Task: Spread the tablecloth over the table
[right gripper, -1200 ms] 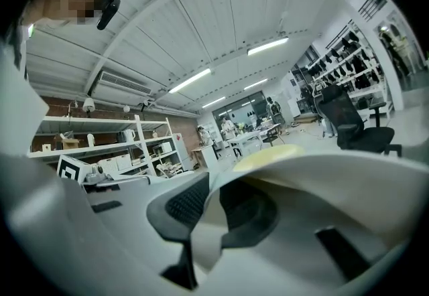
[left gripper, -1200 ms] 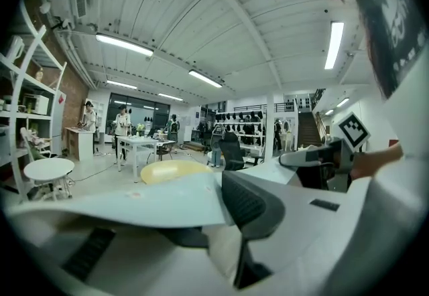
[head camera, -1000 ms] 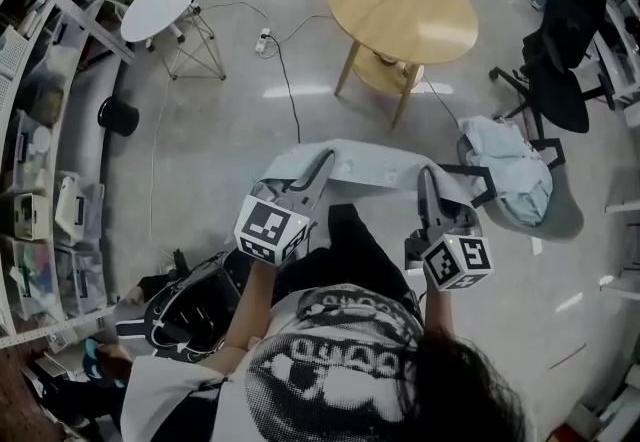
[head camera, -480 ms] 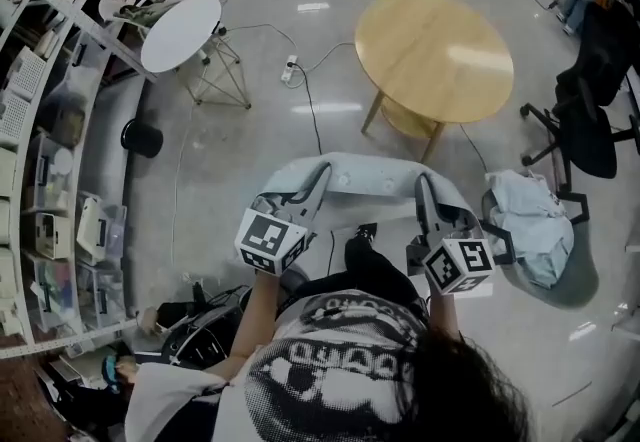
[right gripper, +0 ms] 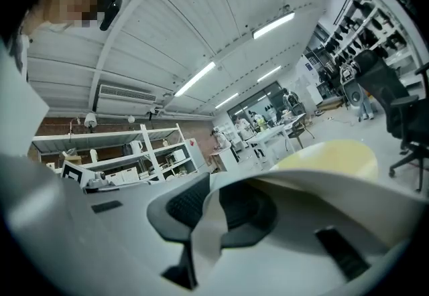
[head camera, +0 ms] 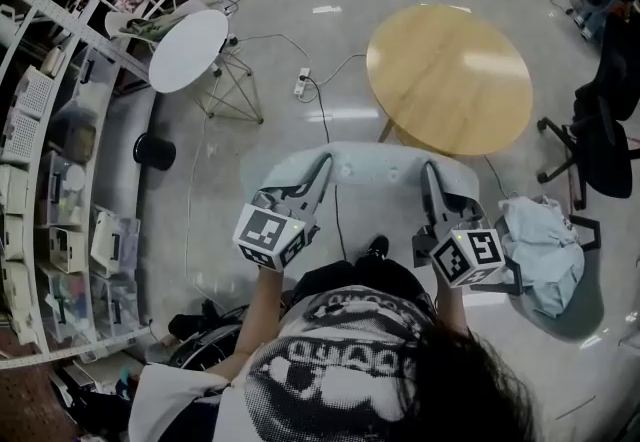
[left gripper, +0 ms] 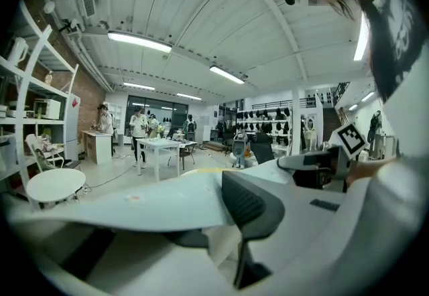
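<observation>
Head view: pale tablecloth point(head camera: 377, 170) stretches between left tongs point(head camera: 323, 162) and right tongs point(head camera: 430, 168) (both pinching it).

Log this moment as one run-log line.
left gripper: shut on tablecloth | right gripper: shut on tablecloth | tablecloth: stretched between both grippers | round wooden table: ahead, uncovered

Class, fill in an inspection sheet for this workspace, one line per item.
Surface: round wooden table, top bare.
Job's things: tablecloth stretched in the air between both grippers, not yet on the table.
Clutter: pale blue bundle on the floor, right.
Grippers: left gripper and right gripper each have jaws shut on a tablecloth edge.
Cables: power strip and lead on the floor by the table.
Surroundings: shelves left, small white table, office chair.
</observation>
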`<state>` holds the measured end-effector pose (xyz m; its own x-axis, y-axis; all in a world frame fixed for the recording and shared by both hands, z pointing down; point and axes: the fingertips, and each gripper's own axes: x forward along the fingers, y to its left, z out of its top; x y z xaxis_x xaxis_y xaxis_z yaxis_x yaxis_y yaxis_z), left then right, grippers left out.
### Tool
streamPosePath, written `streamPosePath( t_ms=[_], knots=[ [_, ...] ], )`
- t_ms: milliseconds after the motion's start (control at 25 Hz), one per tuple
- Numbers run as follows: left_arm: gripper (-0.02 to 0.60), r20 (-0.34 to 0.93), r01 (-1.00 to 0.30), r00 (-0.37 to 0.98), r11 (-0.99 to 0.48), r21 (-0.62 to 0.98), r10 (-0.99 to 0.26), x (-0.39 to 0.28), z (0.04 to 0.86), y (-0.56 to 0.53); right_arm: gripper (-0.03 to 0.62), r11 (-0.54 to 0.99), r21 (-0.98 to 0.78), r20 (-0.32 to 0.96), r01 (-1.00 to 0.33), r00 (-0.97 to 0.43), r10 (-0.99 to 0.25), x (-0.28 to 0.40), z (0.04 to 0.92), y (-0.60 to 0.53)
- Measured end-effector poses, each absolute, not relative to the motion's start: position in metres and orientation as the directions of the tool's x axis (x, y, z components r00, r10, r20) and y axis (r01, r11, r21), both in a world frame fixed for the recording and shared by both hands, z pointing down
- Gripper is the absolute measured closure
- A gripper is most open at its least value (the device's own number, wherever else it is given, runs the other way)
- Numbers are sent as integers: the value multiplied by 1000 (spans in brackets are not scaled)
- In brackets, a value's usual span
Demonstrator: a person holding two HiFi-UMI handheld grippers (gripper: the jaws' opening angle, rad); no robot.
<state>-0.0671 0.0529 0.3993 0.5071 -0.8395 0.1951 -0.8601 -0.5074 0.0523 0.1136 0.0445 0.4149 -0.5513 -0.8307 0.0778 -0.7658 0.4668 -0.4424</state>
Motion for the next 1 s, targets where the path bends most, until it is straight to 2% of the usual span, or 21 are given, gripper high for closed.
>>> streamPosePath(
  t_ms=[360,640,1000],
  knots=[
    [518,212,-854,514,-518,44,-831,-68,399,34,549,455,-447,84,-770,-542,-836,111,416,27],
    [517,239,-811,573,-585,26,-784,-58,399,12,549,387,-459,104,-800,-480,-871,121,418,16],
    [515,239,-681,727,-722,123,-644,-34,414,-49,558,228,-442,104,-868,-302,-948,144,423,-15]
  ],
)
